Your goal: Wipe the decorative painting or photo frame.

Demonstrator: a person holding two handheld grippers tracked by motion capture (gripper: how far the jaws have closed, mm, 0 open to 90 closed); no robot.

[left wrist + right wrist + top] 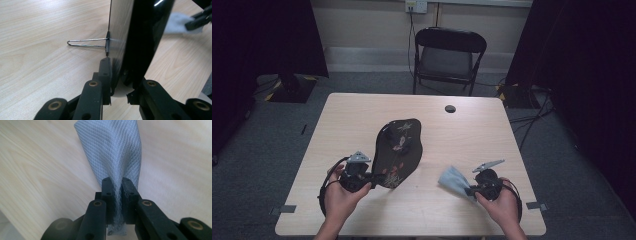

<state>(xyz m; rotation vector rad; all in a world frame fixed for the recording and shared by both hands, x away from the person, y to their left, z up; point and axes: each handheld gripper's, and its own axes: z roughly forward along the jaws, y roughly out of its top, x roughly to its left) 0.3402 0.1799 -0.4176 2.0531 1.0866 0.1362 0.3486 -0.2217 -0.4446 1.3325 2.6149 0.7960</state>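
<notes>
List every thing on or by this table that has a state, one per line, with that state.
Left tool: shut on the black decorated panel's edge.
Black decorated panel: held upright on the table, wire stand folded out behind.
Right tool: shut on the grey cloth.
Grey cloth: pinched at one end, bunched, the rest hanging toward the table.
Folding chair: unfolded, unoccupied.

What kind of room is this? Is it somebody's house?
Probably not a house. It looks like a workroom or lab set up for recording: black curtains hang at the sides, one bare wooden table stands on grey carpet, and a folding chair sits by a wall socket.
</notes>
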